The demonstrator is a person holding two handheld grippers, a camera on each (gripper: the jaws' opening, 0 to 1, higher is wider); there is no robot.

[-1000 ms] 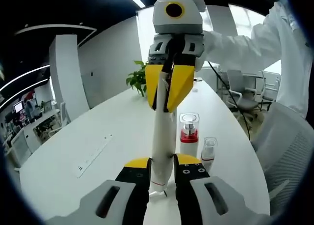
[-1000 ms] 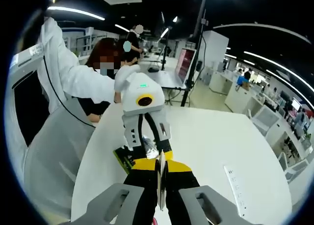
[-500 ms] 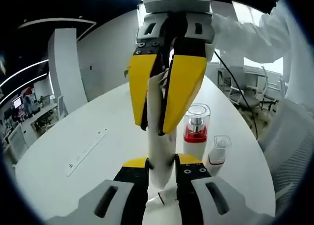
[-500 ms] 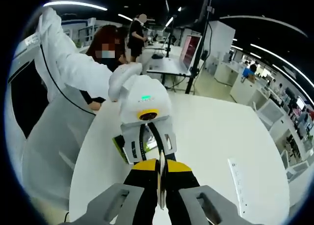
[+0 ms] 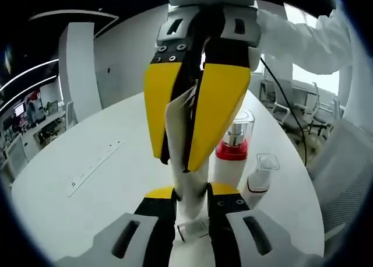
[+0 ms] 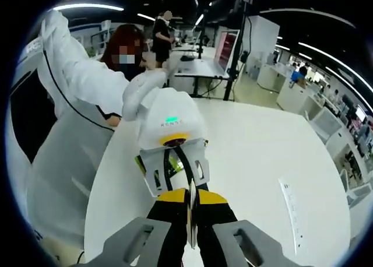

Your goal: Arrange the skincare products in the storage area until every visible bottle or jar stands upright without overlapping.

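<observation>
Both the left gripper [image 5: 192, 196] and right gripper [image 6: 191, 206] have fingers clamped on the tall white plastic tube [image 5: 189, 179]; a red-collared clear-capped bottle [image 5: 233, 147] stands just beside.

Both grippers were clamped tight, left gripper [image 5: 192, 200] right below right gripper [image 5: 189, 118], facing each other.

White table [image 5: 105, 179] (power strip [image 5: 93, 167] inset).

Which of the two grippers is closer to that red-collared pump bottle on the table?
Left. The left gripper clamps the white tube low, right beside the pump bottle; the right gripper pinches the tube's top, higher above the table.
</observation>
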